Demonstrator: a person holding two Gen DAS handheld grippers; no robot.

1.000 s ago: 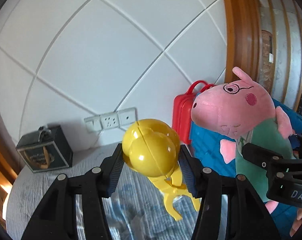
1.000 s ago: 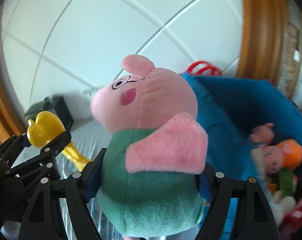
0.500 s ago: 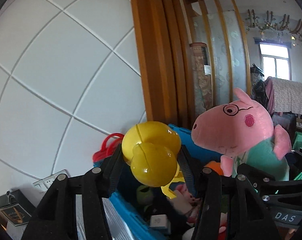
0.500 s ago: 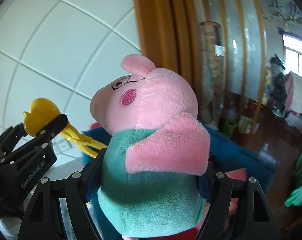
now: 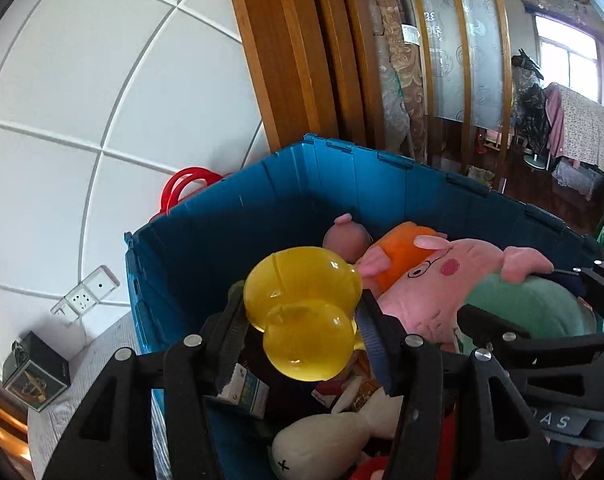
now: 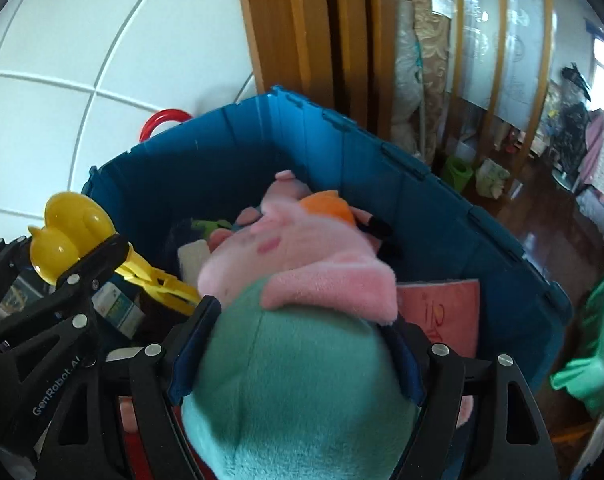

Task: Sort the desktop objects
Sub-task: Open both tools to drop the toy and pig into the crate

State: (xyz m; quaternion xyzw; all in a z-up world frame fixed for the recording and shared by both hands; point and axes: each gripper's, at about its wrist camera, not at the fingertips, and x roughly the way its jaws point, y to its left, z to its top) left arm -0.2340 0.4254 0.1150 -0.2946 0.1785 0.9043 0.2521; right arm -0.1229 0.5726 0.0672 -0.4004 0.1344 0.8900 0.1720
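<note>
My left gripper (image 5: 298,320) is shut on a yellow duck-shaped plastic toy (image 5: 302,312), whose yellow tongs (image 6: 158,280) stick out below it in the right wrist view. Both grippers hang over a blue plastic bin (image 5: 381,184) that holds several toys. The right gripper (image 6: 298,348) is shut on a pink pig plush in a green shirt (image 6: 298,392), head tipped forward into the bin (image 6: 441,216). That plush (image 5: 461,280) also shows at the right of the left wrist view, with the left gripper (image 6: 66,264) at the left of the right one.
Inside the bin lie a pig plush with orange hair (image 5: 401,248), a white plush (image 5: 333,436), a small carton (image 5: 246,392) and a red card (image 6: 441,308). A red case handle (image 5: 186,188) shows behind the bin. A dark box (image 5: 34,372) sits on the striped cloth by wall sockets (image 5: 86,296).
Both grippers have swung right from the striped tabletop to above the blue bin and tilted down into it, still carrying the yellow toy and the pig plush.
</note>
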